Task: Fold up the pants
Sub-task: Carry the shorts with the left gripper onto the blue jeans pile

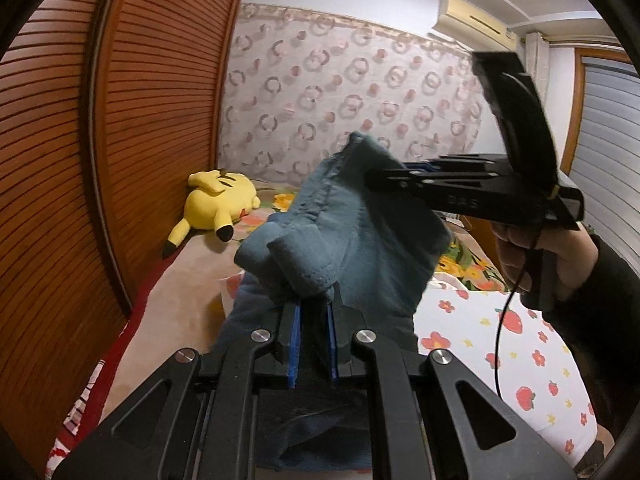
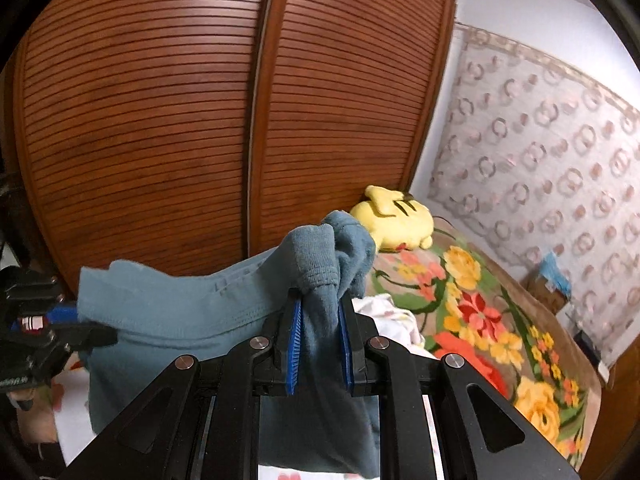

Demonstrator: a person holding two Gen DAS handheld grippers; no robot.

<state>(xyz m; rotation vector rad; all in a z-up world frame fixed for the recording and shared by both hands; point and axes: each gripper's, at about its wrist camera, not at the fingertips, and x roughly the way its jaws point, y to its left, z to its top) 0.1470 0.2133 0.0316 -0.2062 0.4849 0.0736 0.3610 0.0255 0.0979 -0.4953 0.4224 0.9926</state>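
left tool [image 1: 314,312]: clamped on bunched pants [image 1: 352,232] | right tool [image 2: 320,316]: clamped on another fold | pants: held up above bed [image 2: 480,320], lower part hidden behind tools | plush toy [image 1: 218,204]: half hidden in right view

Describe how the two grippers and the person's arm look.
Both the left gripper and the right gripper are black, with angular linkage arms, silver round pins and blue ribbed pads. A thin black cable hangs from the right one. The hand comes out of a dark sleeve.
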